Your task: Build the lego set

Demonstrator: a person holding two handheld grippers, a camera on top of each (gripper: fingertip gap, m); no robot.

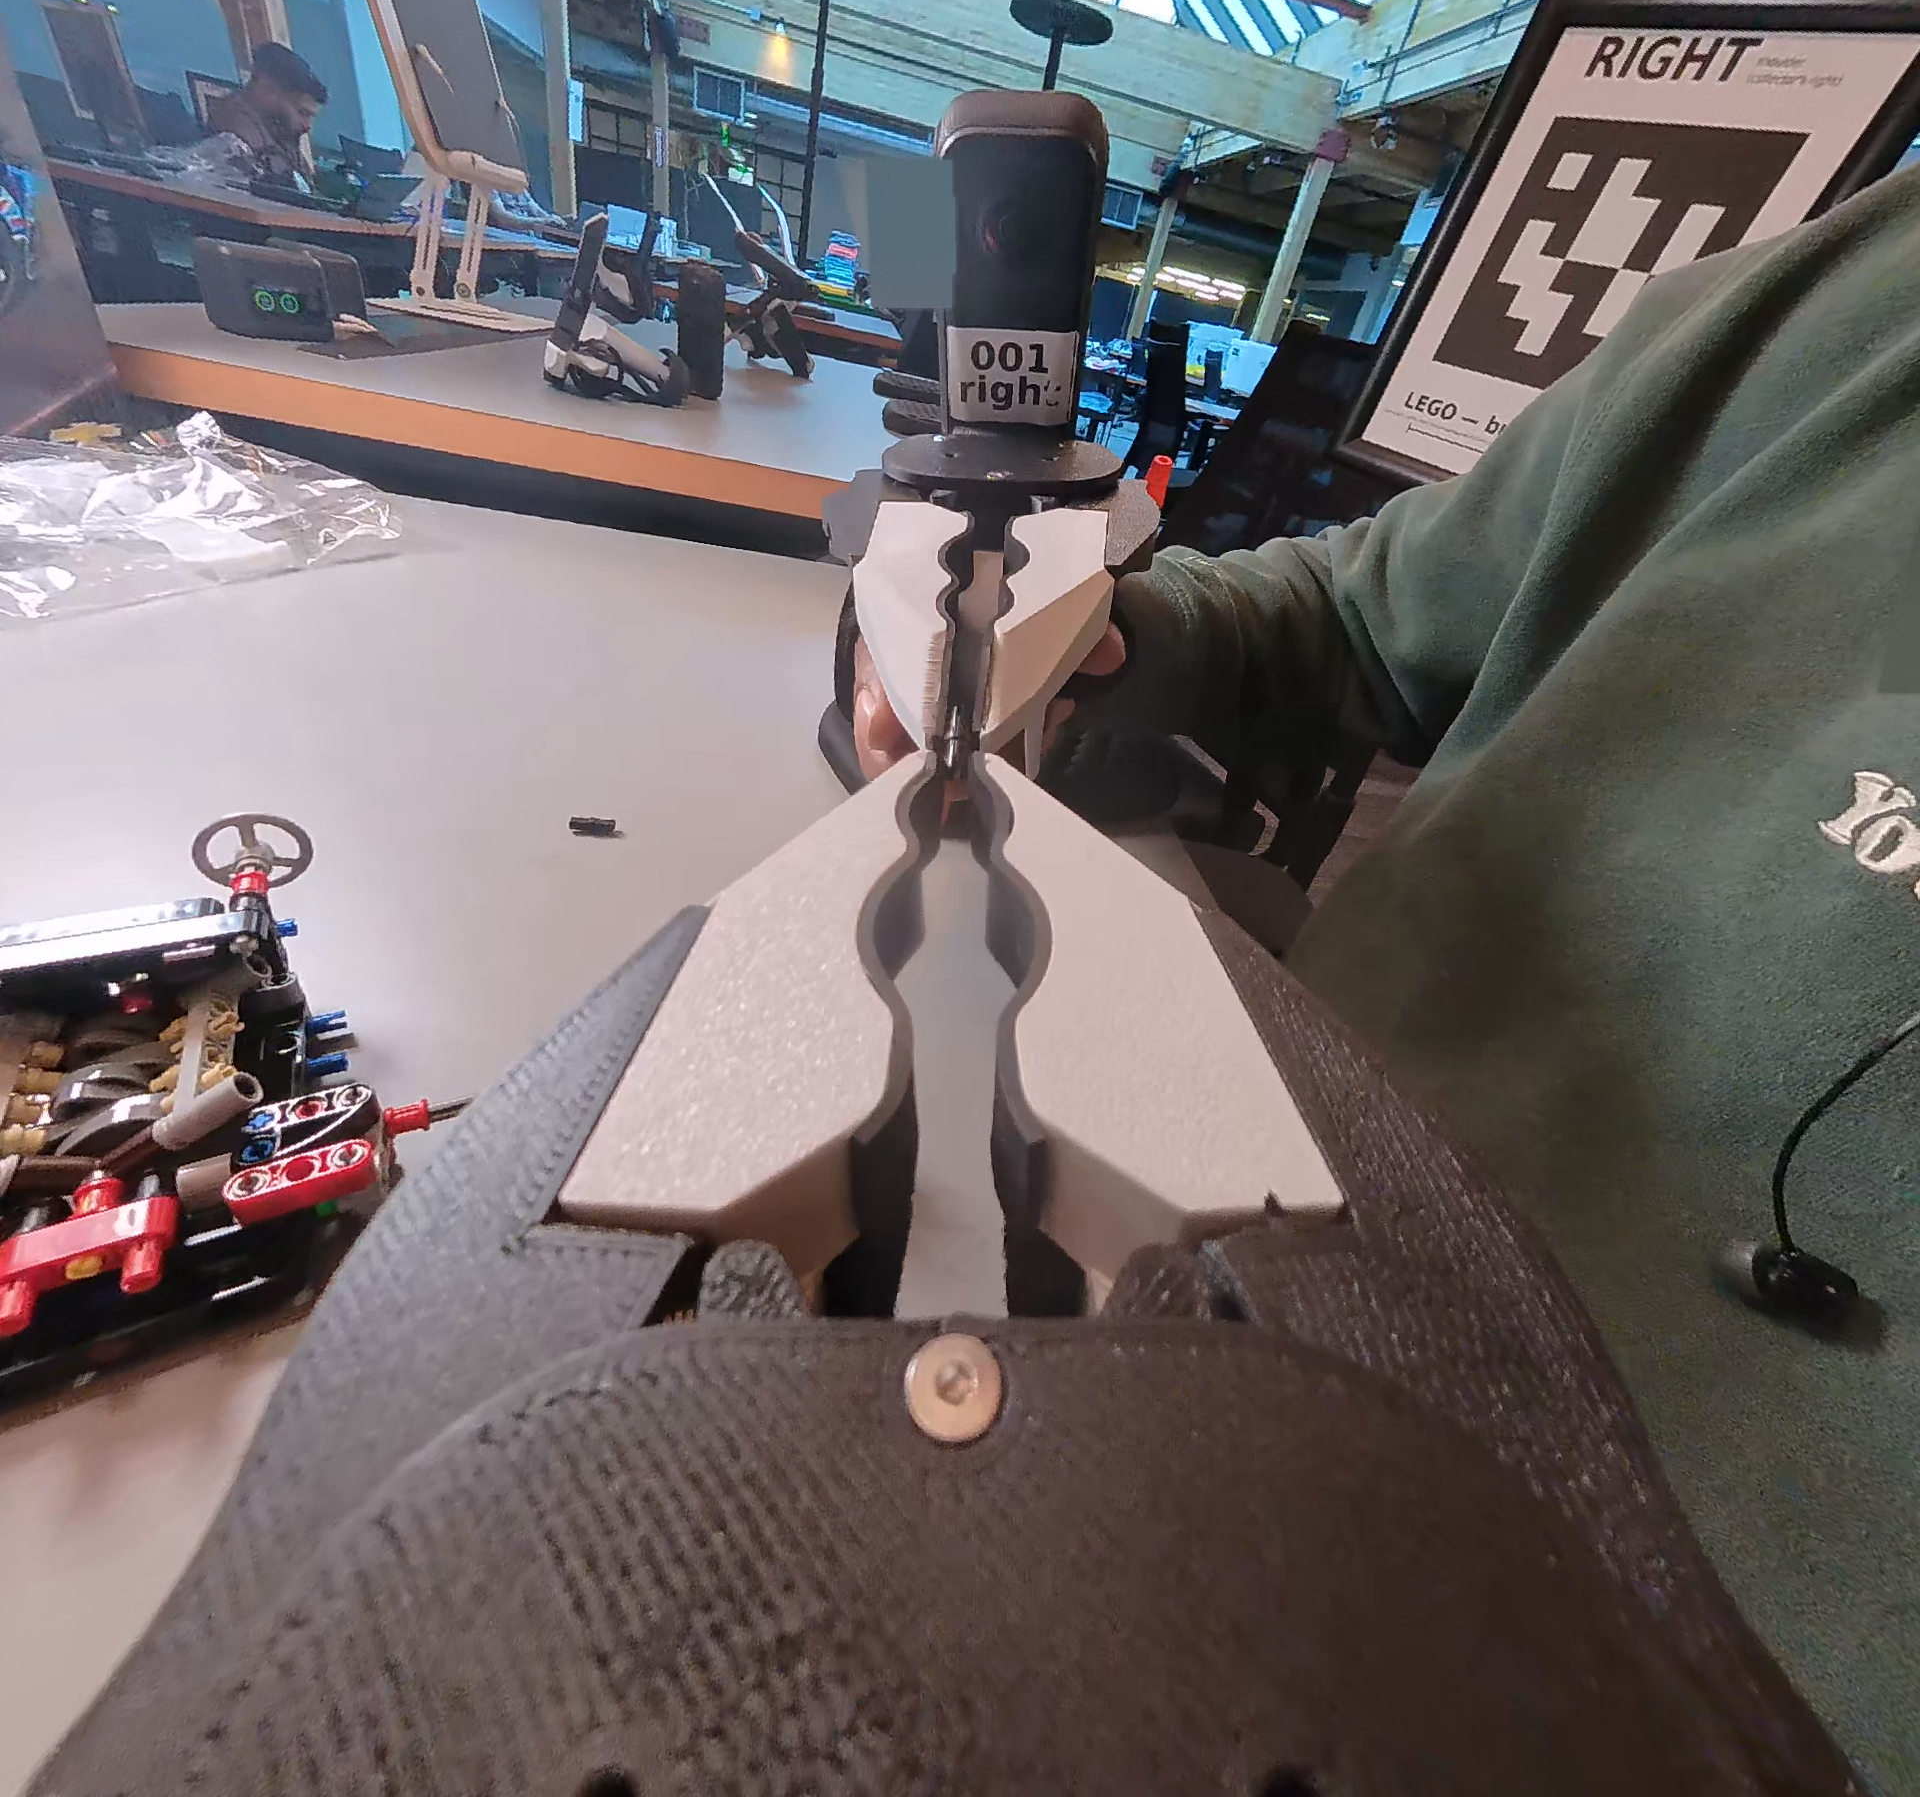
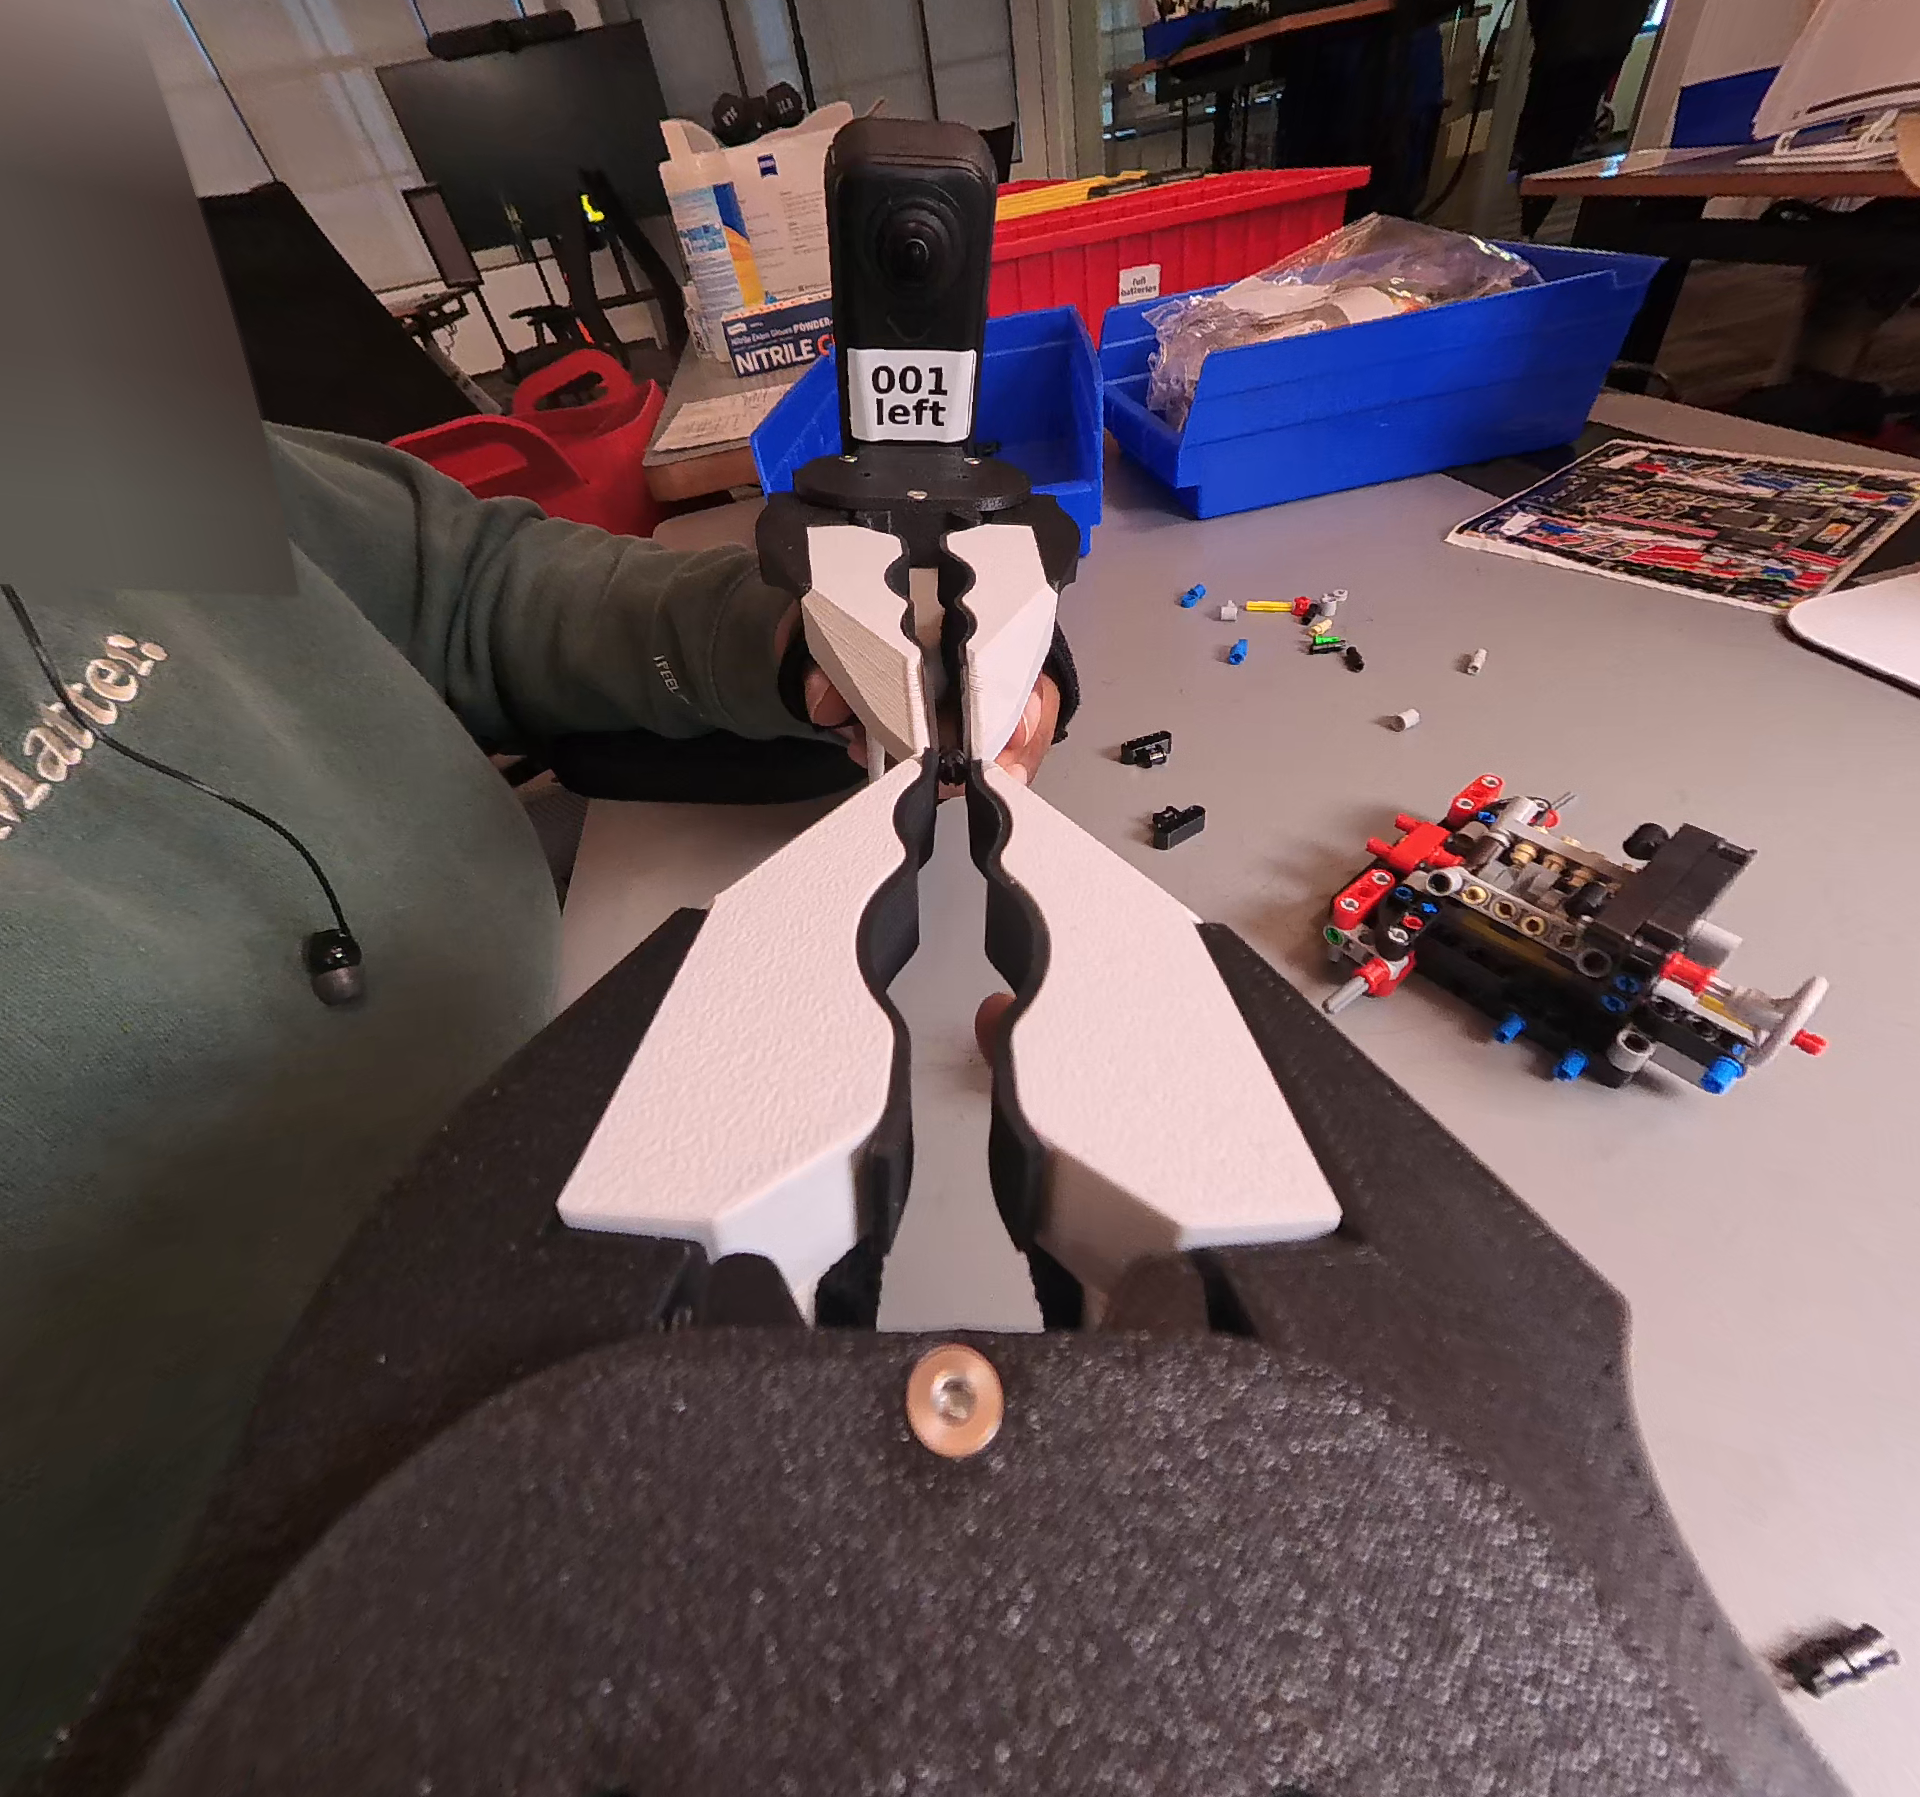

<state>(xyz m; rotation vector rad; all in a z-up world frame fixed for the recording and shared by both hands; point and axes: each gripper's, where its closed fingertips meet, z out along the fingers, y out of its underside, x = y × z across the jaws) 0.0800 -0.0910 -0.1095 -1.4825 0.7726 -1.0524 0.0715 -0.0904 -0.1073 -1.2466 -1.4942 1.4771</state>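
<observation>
the left gripper [image 1: 951, 791] and the right gripper [image 2: 951, 779] meet tip to tip above the grey table [image 2: 1558, 1332], both clenched on one small black lego pin [image 1: 952, 748] held between them. the half-built lego vehicle [image 2: 1569, 926] sits on the table to the side, with loose small pieces [image 2: 1299, 620], two black connectors [image 2: 1164, 786] and blue bins [image 2: 1371, 397] beyond it.

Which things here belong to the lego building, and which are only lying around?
For the job:
- left gripper and right gripper, pinching one small black pin
- half-built black-and-red lego model
- loose small pieces

Lying about:
- crumpled clear plastic bag
- red plastic bin
</observation>
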